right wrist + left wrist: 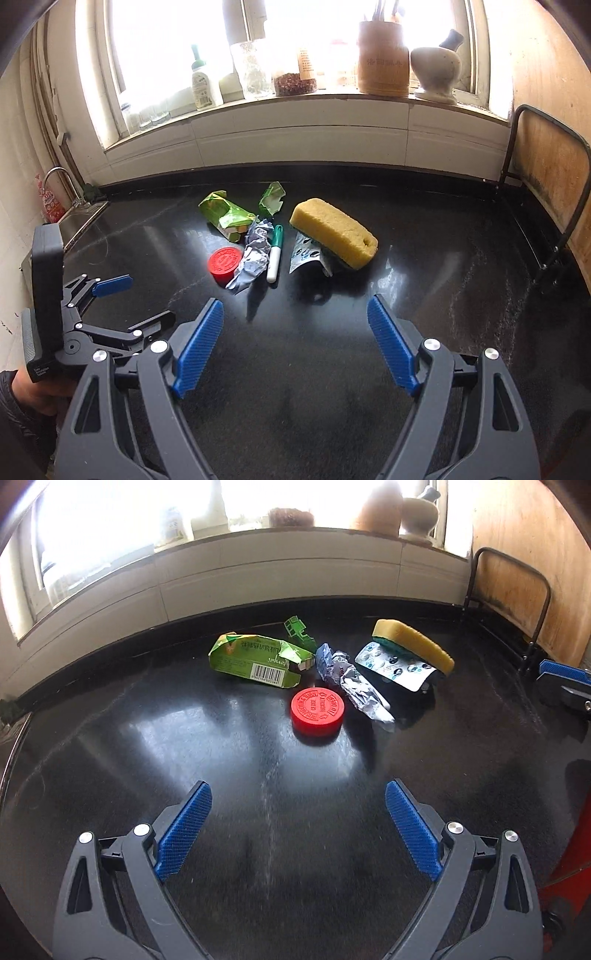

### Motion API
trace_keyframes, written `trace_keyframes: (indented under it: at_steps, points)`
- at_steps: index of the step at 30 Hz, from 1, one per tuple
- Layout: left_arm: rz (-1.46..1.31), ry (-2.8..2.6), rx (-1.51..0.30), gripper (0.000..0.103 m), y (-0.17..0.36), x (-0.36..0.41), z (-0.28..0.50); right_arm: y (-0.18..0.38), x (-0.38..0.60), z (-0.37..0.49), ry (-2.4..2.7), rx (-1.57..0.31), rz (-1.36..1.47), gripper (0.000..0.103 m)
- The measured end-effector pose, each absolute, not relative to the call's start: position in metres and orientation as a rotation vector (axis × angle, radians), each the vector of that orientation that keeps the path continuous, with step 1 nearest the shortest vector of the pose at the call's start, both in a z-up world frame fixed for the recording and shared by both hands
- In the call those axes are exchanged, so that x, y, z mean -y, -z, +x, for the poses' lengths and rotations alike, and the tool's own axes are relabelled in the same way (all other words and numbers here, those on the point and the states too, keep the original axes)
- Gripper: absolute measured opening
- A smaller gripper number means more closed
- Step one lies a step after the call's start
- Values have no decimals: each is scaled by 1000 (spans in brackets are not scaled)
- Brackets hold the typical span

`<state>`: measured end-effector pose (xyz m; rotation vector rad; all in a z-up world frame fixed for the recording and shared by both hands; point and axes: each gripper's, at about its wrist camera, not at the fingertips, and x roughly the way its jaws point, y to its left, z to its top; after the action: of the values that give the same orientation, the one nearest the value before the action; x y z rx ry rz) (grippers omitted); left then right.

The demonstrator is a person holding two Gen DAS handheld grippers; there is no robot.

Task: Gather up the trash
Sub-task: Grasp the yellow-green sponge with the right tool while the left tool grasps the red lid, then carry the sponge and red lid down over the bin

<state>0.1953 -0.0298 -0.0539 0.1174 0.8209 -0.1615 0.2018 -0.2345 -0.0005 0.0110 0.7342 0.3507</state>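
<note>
Trash lies in a cluster on the black counter point(184, 760): a crushed green carton point(255, 659) point(225, 216), a torn green scrap point(299, 631) point(271, 199), crumpled paper point(351, 686) point(253, 254), a red lid point(318, 710) point(225, 264) and a foil blister pack point(395, 666) point(308, 254). A yellow sponge point(413, 648) point(332, 230) rests on the pack. A green-capped marker point(275, 253) lies beside the paper. My left gripper point(298, 794) point(151, 297) is open and empty, short of the lid. My right gripper point(295, 310) point(565, 679) is open and empty, short of the sponge.
A windowsill at the back holds a bottle point(205, 86), jars point(295, 70), a wooden utensil holder point(384, 59) and a mortar point(437, 70). A sink with a tap point(61, 184) sits at the left. A metal rack point(561, 177) stands against the wooden wall on the right.
</note>
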Motion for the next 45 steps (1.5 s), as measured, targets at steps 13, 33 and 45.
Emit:
trace_keyframes:
  at_steps: [13,33,45]
  points:
    - [107,149,-919,92,92,43,302,54,193,343,-335,-829,-136,75]
    - [100,191,-861,48,45,52,237,-7,223,299,-295,-727,-34,35]
    - [63,171,-822,49,29,32,121,1,224,175,-304,-719,-4,34]
